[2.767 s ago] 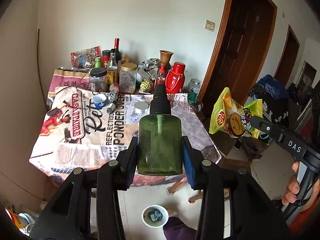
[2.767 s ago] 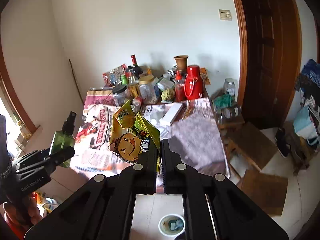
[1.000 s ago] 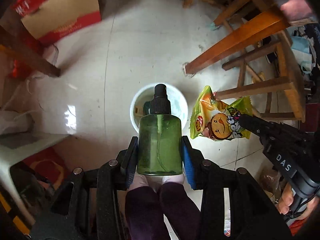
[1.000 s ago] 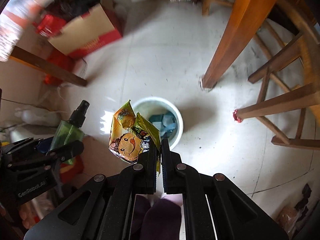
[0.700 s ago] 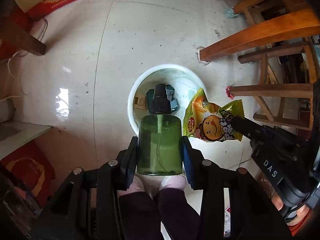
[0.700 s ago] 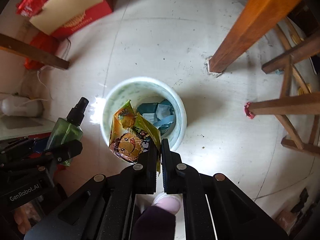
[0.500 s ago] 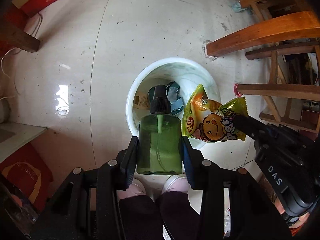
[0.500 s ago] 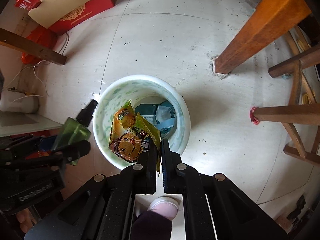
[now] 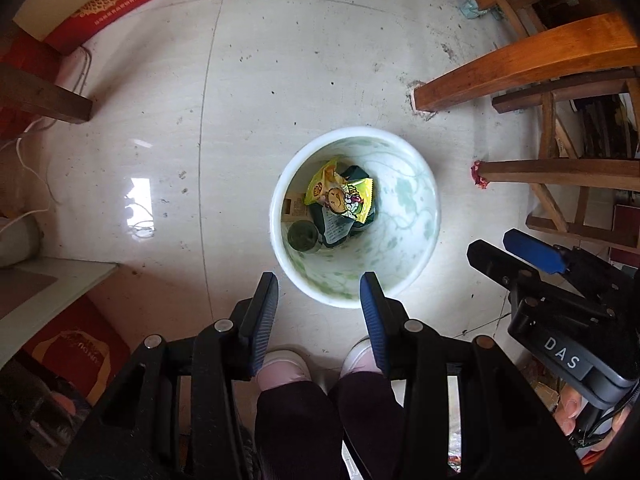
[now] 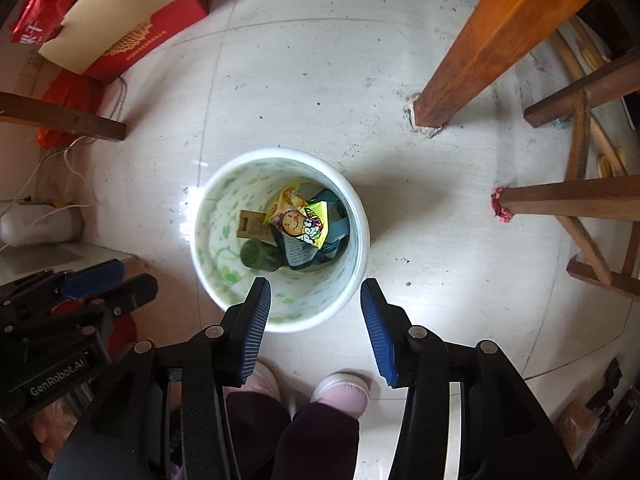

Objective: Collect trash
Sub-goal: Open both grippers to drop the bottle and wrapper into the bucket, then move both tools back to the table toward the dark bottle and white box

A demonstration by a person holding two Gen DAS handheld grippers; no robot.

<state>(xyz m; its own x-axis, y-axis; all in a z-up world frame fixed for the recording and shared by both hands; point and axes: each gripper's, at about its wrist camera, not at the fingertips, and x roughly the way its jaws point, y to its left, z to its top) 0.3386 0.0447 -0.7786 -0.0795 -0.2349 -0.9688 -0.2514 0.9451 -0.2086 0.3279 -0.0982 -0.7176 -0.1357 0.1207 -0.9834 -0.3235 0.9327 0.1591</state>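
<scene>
A white bin with a green leaf pattern (image 9: 412,200) (image 10: 218,216) stands on the pale floor below both grippers. Inside it lie a yellow-green snack bag (image 9: 340,196) (image 10: 298,220), a green spray bottle (image 9: 302,237) (image 10: 260,255) and other scraps. My left gripper (image 9: 318,284) hangs open over the bin's near rim with nothing between its blue pads; it also shows as the left gripper (image 10: 136,276) at the left edge. My right gripper (image 10: 315,286) is above the near rim, its jaws opening and empty; the right gripper (image 9: 490,240) is beside the bin.
Wooden furniture legs (image 10: 492,44) (image 9: 520,60) stand right of the bin. A red and cream box (image 10: 120,20) lies at the upper left, with a white cable (image 10: 60,168) along the left. The person's pink shoes (image 10: 340,394) and dark trouser legs are just under the bin.
The green bottle has left my left gripper and the snack bag my right; both now lie in the bin. Both grippers sank towards the bin and their jaws stand apart.
</scene>
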